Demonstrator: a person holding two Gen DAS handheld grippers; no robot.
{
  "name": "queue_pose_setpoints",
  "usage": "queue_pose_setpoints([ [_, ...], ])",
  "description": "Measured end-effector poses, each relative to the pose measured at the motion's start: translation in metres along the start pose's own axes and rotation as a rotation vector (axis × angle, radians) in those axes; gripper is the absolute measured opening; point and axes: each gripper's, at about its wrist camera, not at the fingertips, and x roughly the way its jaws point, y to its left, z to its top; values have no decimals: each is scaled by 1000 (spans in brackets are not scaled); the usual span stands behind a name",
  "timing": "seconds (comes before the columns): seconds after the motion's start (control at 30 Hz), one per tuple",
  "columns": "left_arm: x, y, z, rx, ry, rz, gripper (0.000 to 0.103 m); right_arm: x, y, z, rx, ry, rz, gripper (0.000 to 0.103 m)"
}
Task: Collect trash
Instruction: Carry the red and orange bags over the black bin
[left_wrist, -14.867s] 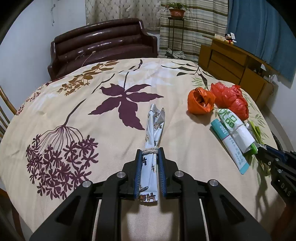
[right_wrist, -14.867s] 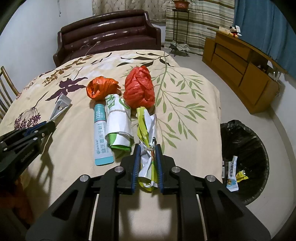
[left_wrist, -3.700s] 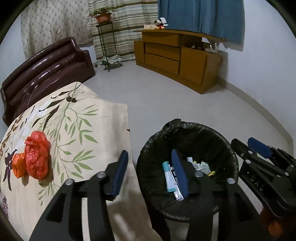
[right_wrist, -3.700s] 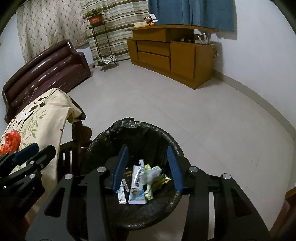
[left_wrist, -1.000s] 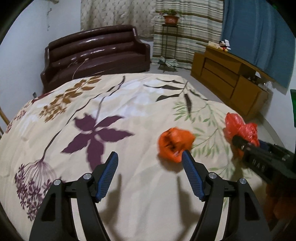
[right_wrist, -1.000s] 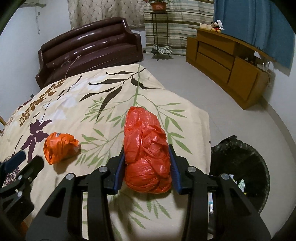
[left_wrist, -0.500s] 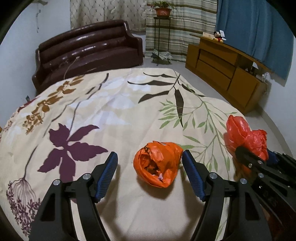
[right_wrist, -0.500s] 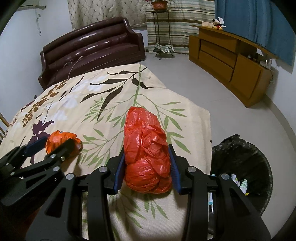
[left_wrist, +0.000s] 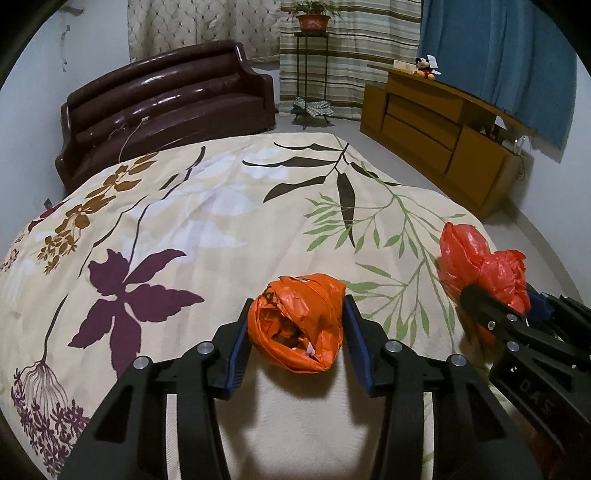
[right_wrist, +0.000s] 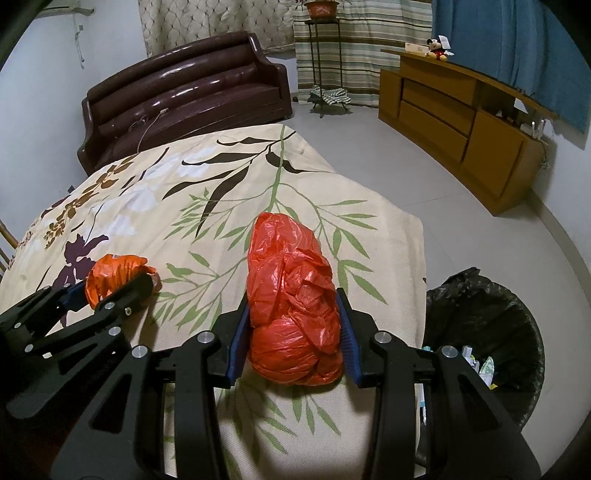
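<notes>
Left gripper (left_wrist: 297, 338) straddling orange bag (left_wrist: 297, 321), pads touching. Right gripper (right_wrist: 291, 332) clamped on red bag (right_wrist: 291, 310) near tablecloth (right_wrist: 391, 236) edge; bin (right_wrist: 517, 325) at 3 o'clock.

Underneath and spreading ahead lies a cream tablecloth (left_wrist: 229, 206) printed with purple flowers, brown sprays and green leafy stems; straight ahead beyond its far edge stands a dark brown leather sofa (left_wrist: 166, 110), a pale cord trailing over its seat; behind the sofa hangs a patterned beige curtain (left_wrist: 199, 29); ahead and slightly right, a thin metal plant stand (left_wrist: 312, 81) carries a potted plant (left_wrist: 314, 16) before a striped curtain (left_wrist: 354, 55); farther right runs a low wooden cabinet (left_wrist: 436, 129) with a Mickey Mouse toy (left_wrist: 424, 68) on top; above it hangs a blue curtain (left_wrist: 498, 55); grey floor (right_wrist: 424, 184) lies to the right.
</notes>
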Motion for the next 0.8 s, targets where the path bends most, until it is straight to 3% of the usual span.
queue_pose_setpoints([
  [0.8,-62,-16,-33,-17,-57,12,46,-57,-13,-44,-3,-26,-29,40],
])
